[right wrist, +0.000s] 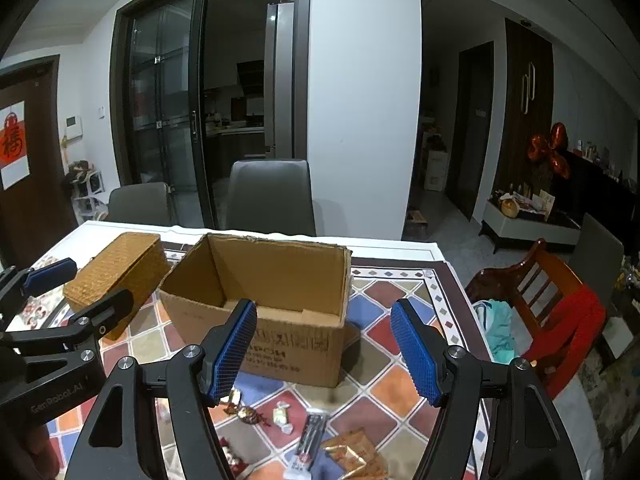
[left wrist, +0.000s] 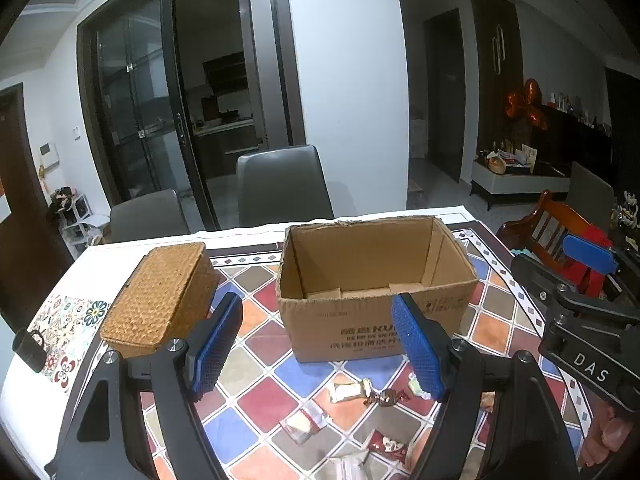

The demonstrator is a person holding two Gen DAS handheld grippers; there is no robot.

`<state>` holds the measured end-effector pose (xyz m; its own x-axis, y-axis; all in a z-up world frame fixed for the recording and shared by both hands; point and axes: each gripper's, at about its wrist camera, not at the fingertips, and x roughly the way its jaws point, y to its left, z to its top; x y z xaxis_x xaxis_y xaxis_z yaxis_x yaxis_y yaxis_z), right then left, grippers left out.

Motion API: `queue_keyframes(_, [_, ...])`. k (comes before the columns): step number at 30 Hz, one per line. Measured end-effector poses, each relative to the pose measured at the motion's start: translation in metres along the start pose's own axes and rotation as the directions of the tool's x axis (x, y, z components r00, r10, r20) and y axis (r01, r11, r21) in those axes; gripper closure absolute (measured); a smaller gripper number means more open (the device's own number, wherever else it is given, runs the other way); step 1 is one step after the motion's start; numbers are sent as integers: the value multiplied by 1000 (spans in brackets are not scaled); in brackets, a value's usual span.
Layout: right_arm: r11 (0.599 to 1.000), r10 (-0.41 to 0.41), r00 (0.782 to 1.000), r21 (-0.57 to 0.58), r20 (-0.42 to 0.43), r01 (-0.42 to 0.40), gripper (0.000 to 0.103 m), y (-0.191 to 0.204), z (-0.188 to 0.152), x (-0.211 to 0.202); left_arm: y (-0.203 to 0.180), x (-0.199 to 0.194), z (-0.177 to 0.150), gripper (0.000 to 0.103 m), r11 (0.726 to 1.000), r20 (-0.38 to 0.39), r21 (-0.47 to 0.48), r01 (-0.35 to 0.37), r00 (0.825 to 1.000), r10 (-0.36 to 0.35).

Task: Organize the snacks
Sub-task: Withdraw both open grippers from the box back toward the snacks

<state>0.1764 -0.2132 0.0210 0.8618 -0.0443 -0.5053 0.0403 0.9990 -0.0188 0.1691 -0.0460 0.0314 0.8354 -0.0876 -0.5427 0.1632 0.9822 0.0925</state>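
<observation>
The cardboard box stands open and looks empty on the tiled surface, and every place here is best read from it: the woven lidded basket sits just beside its left wall, and the loose snacks lie scattered in front of its near, printed face. Both sets of tongs hover above that scatter with nothing between their blue pads; the left tongs are spread wide apart, and the right tongs are likewise wide apart. Among the snacks, a dark twist-wrapped candy lies near the front of the box with a pale wrapped sweet touching or just beside it, and a flat gold packet lies farther out from the box's front. The step in hand appears to be picking a first snack. It would likely go best to choose a piece lying apart from its neighbours, lower one pair of tongs straight over it so the pads straddle the wrapper's body rather than its twisted ends, close gently, then lift clear of the box's front rim before releasing inside.
</observation>
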Motion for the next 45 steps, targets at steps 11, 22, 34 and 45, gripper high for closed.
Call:
queue_keyframes(11, [1000, -4, 1000, 7, -4, 5, 32, 2, -15, -18, -1, -14, -11, 26, 1000, 4, -3, -4, 1000, 4])
queue_keyframes(22, [1000, -9, 1000, 16, -19, 9, 32, 5, -32, -24, -1, -25, -36, 26, 1000, -11, -14, -9, 1000, 8])
queue_keyframes(34, [1000, -17, 998, 25, -61, 18, 32, 8, -53, -11, 1, -14, -58, 26, 999, -44, -33, -20, 999, 18])
queue_keyframes(45, [999, -15, 994, 28, -110, 18, 32, 13, -76, 5, 1, 3, -85, 26, 999, -92, -42, -24, 996, 20])
